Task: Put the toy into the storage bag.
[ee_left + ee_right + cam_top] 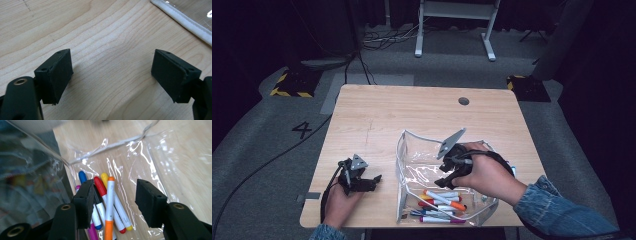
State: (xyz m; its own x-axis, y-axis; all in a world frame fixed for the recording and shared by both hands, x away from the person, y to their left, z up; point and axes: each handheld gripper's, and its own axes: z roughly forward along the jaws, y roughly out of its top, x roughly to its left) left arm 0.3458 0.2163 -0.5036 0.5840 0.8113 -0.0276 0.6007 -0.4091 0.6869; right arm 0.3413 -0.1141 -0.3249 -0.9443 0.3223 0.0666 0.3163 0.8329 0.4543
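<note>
Inside our clear plastic zip pouch with the white fabric edging (pixel 401 165), a small heap of capped felt-tip markers (pixel 439 202) lies at the end nearest us, on the right half of the light wooden table (pixel 377 110). From the high view their long axes run roughly left to right across the table, fanned a little, so they lie crosswise to the pouch, whose own long side runs away from us toward the table's far edge. In the right gripper view the white-barrelled marker with orange cap and orange tail (pixel 109 205) points straight up the picture between our jaws, its cap at the far end; a red-capped marker (pixel 101 188) and a yellow-capped marker (pixel 117 205) slant beside it, and a blue-capped marker (pixel 82 177) lies just left, partly behind the left jaw. We can read no brand or print on any barrel, as the markings are too small and blurred.

Our right gripper (pixel 113 197) reaches into the pouch with its jaws apart, above the markers and closed on nothing. Our left gripper (pixel 374 179) rests low over bare wood to the left of the pouch, jaws spread wide and empty; the pouch's white edging (pixel 185 21) crosses the upper right corner of the left gripper view. Painted on the grey floor (pixel 262 135) left of the table we read the numeral 4 (pixel 302 129).
</note>
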